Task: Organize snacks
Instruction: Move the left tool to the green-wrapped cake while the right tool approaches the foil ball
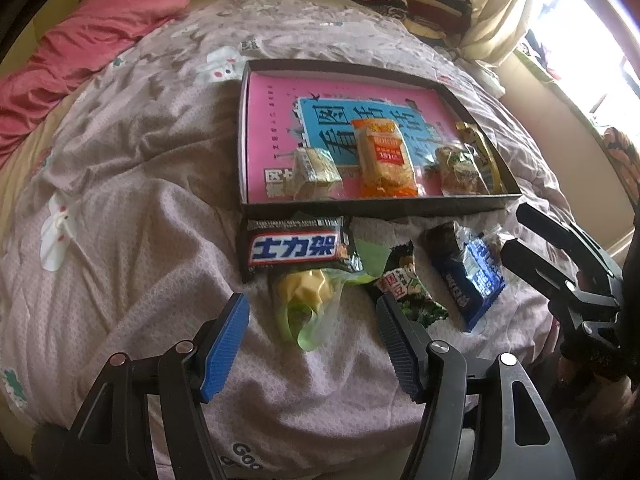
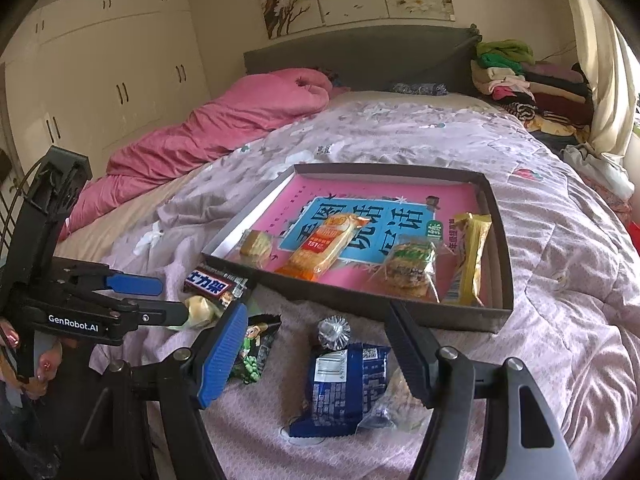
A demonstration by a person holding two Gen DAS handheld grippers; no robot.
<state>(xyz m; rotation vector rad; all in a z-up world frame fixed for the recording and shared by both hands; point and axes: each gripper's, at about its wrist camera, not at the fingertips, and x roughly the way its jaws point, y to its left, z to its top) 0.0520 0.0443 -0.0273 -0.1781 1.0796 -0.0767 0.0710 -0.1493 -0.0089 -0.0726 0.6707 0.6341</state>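
Bedroom, daylight from a window at the right; work surface is a bed point(image 2: 560, 240) under a pale lilac quilt, pink blanket point(image 2: 208, 136) along its far left, folded clothes point(image 2: 516, 80) stacked by the headboard. Left hand-held gripper point(image 1: 314, 340) points steeply down, jaws spread and empty, hanging over a yellow-green wrapped snack point(image 1: 310, 300) that lies between its blue pads without touching them. Right hand-held gripper point(image 2: 316, 356) likewise stands released, nothing gripped, with a blue wrapped snack point(image 2: 344, 388) on the quilt between its fingers and a small silver foil piece point(image 2: 334, 332) just beyond it. Just beside the left gripper's right finger: a dark green packet point(image 1: 404, 284). Just past the yellow-green snack: a chocolate bar point(image 1: 296, 248) in a dark wrapper with blue lettering, lying against the near wall of the tray. Beyond these, a shallow dark-walled tray point(image 2: 496, 312) with a pink and blue printed floor sits on the quilt. Inside, along its near side, left to right: a small pale cake point(image 2: 256, 246), an orange packet point(image 2: 324, 246), a clear-wrapped pastry point(image 2: 408, 268), a gold bar point(image 2: 470, 256) along the right wall. White wardrobes point(image 2: 112, 72) fill the left wall.
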